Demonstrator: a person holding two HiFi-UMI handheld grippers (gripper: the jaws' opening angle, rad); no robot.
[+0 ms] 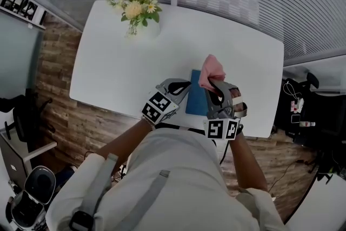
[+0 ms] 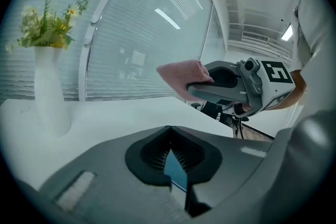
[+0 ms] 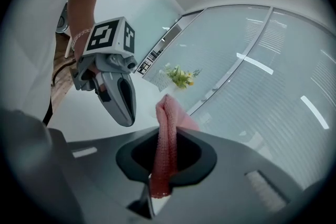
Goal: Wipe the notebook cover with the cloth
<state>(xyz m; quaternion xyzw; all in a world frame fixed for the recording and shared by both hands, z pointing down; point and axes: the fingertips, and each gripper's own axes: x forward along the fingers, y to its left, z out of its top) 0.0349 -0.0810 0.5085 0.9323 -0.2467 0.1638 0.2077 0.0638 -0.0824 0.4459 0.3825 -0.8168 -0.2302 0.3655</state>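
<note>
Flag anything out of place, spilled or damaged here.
Nothing stands out. The vase of flowers stands upright, the right gripper holds the pink cloth, and the left gripper pinches the blue notebook.

Right gripper (image 3: 161,168) jaws were clamped on folded pink knit cloth (image 3: 167,126), which stood up out of them. Left gripper (image 3: 125,113), grey with marker cube, hung upper left over white table (image 3: 84,115). Yellow flower bunch (image 3: 180,77) sat far back.
</note>
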